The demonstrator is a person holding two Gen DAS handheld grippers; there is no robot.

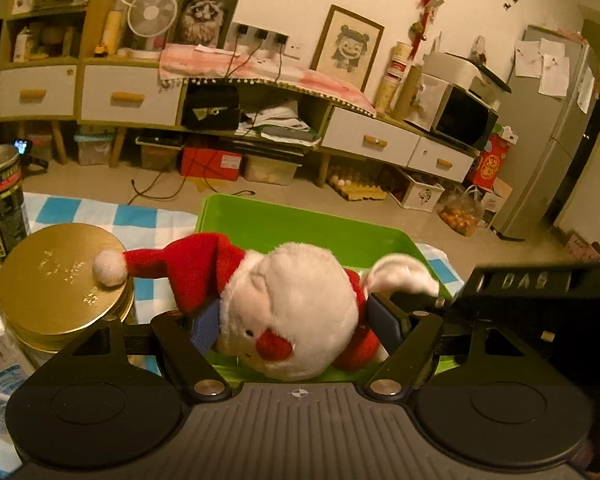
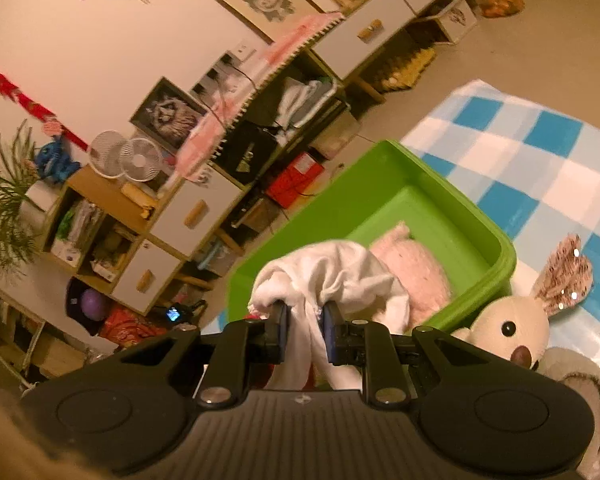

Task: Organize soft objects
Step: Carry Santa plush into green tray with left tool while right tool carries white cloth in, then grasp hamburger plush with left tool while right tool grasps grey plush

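My left gripper (image 1: 296, 326) is shut on a Santa plush (image 1: 296, 304) with a red hat and white face, held over the near edge of the green bin (image 1: 300, 224). My right gripper (image 2: 303, 330) is shut on a white cloth (image 2: 332, 276), held over the near rim of the same green bin (image 2: 400, 184). A pink plush (image 2: 412, 264) lies inside the bin. A cream bunny plush (image 2: 512, 324) with sequined ears lies on the checked cloth just right of the bin.
A gold-lidded jar (image 1: 60, 272) and a dark can (image 1: 2, 200) stand left of the bin on the blue-and-white checked cloth (image 2: 540, 160). A black device (image 1: 532, 292) sits to the right. Cabinets and floor clutter lie beyond.
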